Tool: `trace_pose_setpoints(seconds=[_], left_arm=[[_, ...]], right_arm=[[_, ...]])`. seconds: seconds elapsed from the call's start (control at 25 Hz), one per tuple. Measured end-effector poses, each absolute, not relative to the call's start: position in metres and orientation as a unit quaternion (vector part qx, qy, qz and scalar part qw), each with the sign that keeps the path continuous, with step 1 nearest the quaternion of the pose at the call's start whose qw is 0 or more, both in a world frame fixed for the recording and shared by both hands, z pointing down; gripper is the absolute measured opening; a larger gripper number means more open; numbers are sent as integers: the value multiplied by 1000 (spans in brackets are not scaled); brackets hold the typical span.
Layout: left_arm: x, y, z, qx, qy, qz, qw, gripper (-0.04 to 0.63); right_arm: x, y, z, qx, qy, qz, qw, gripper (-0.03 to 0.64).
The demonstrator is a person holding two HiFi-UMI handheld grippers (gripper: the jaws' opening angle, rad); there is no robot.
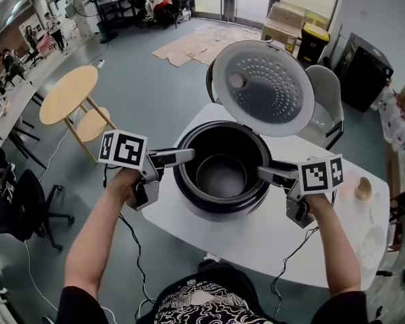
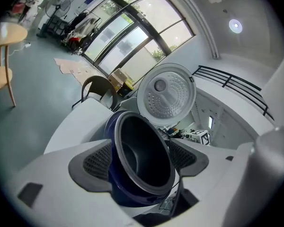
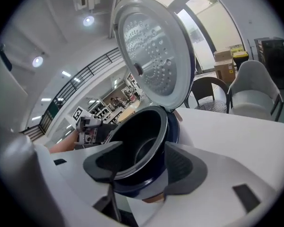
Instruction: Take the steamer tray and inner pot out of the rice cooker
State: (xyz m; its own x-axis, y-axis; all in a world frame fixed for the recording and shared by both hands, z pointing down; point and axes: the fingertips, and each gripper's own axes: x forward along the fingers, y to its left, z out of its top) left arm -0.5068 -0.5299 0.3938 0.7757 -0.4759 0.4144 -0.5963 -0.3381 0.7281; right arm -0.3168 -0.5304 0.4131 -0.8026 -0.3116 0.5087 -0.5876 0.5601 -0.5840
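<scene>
The rice cooker [image 1: 219,206] stands on the white table with its lid [image 1: 263,86] swung up. The dark inner pot [image 1: 221,174] sits inside; I see only its black wall and grey bottom. My left gripper [image 1: 187,156] reaches the cooker's left rim and my right gripper [image 1: 262,174] reaches the right rim. In the left gripper view the left gripper [image 2: 142,160] stands open with the pot's rim [image 2: 132,122] between its jaws. The right gripper view shows the right gripper [image 3: 144,167] open too, astride the pot's rim [image 3: 163,126], one jaw inside and one outside. Neither gripper's pads visibly press on the rim.
The white table [image 1: 256,241] carries a small wooden-looking object [image 1: 363,188] at its right end. A grey chair [image 1: 327,93] stands behind the cooker. Round wooden tables [image 1: 67,93] and a black office chair [image 1: 27,204] are on the left. Cables hang off the table's near edge.
</scene>
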Motion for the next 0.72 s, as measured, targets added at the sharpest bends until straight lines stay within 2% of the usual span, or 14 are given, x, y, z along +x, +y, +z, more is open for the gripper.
trace_pose_setpoints(seconds=[0.04,0.32,0.44,0.56,0.72], left_arm=[[-508,-531,396,813,-325,65,478,383],[-494,-546,412,799,-305,83,511,380],[-493,-543,413,787,-310,112,522,356],[-498,-541,416,772,-327,153,523,280],[-509,-546,426,751,-380,213,496,146]], right_arm=[[-319,-531,414,258,-862,402,171,265],[-315,-537,425,251,-835,469,142,239],[-315,-535,420,255,-817,504,119,239],[-319,-533,419,265,-802,524,112,224],[-311,-536,426,313,-795,502,134,94]])
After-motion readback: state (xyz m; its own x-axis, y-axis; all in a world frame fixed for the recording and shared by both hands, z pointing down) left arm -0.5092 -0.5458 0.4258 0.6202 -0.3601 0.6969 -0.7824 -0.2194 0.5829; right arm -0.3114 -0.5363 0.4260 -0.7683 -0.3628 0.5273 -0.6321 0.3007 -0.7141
